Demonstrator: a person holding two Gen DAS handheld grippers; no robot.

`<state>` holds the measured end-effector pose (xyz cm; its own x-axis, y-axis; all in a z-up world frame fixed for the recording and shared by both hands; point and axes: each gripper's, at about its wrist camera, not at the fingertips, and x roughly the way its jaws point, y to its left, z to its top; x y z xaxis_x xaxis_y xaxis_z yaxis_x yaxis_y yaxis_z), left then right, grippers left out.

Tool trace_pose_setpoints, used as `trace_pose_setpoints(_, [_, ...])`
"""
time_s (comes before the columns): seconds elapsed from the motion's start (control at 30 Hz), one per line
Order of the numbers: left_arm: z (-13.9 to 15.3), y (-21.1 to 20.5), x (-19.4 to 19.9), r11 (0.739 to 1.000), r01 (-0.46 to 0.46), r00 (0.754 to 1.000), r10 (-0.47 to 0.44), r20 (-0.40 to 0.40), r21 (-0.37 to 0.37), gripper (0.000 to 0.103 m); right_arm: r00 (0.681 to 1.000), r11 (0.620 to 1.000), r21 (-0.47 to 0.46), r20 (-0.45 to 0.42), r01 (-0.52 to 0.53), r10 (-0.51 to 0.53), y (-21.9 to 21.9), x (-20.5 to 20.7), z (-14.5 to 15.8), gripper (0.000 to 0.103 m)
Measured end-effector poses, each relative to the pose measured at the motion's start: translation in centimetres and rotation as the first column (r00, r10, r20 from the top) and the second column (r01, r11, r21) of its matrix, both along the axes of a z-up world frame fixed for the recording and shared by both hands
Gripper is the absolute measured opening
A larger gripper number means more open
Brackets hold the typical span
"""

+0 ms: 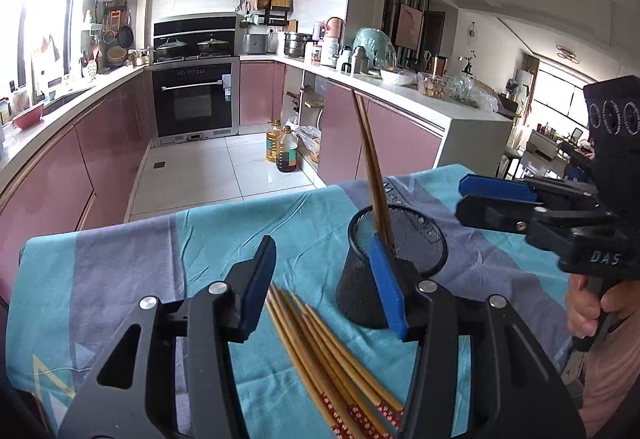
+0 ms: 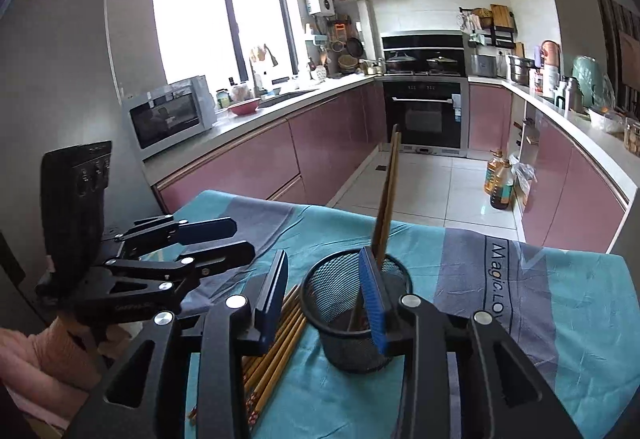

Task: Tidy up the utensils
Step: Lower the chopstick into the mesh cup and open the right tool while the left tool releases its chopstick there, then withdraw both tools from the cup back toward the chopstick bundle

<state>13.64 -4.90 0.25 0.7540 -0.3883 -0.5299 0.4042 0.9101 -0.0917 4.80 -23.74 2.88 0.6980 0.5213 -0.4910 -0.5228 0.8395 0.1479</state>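
Note:
A black mesh holder (image 1: 396,259) stands on the cloth-covered table (image 1: 120,279) with two wooden chopsticks (image 1: 370,155) leaning in it. Several loose chopsticks (image 1: 320,355) lie fanned on the cloth just left of the holder. My left gripper (image 1: 324,287) is open and empty above the loose chopsticks, its right finger in front of the holder. My right gripper (image 2: 326,299) is open and empty, hovering at the holder (image 2: 352,315), with the loose chopsticks (image 2: 276,351) below its left finger. The upright pair (image 2: 388,191) rises past it. Each gripper shows in the other's view (image 1: 500,203) (image 2: 200,239).
The table edge drops to a tiled kitchen floor (image 1: 240,167) with oil bottles (image 1: 282,151). Pink cabinets and cluttered counters (image 1: 420,87) run around the room. A microwave (image 2: 168,115) sits on the left counter.

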Motion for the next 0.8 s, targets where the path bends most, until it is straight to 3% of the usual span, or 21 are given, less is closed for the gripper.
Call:
trace_pose_setpoints(0.2, [-4.4, 1.6, -1.3, 0.997, -0.002, 0.995, 0.009, -0.094, 0.073, 0.049, 0.994, 0.996, -0.039, -0.073, -0.08, 0.077, 2.0, -2.0, -3.0, 0.035])
trace_pose_setpoints(0.4, [-8.7, 2.0, -2.1, 0.994, -0.004, 0.984, 0.023, -0.178, 0.111, 0.049, 0.978, 0.995, -0.047, -0.193, -0.092, 0.081, 3.5, -1.2, -7.1, 0.035])
trace_pose_setpoints(0.5, [-9.9, 1.6, -2.2, 0.989, -0.009, 0.982, 0.037, -0.185, 0.146, 0.049, 0.97, 0.995, -0.047, -0.231, -0.088, 0.075, 4.0, -0.8, -8.4, 0.035])
trace_pose_setpoints(0.8, [-11.6, 1.5, -1.7, 0.989, -0.025, 0.971, 0.059, -0.233, 0.144, 0.048, 0.957, 0.996, -0.048, -0.286, -0.07, 0.054, 4.6, -0.4, -10.3, 0.035])
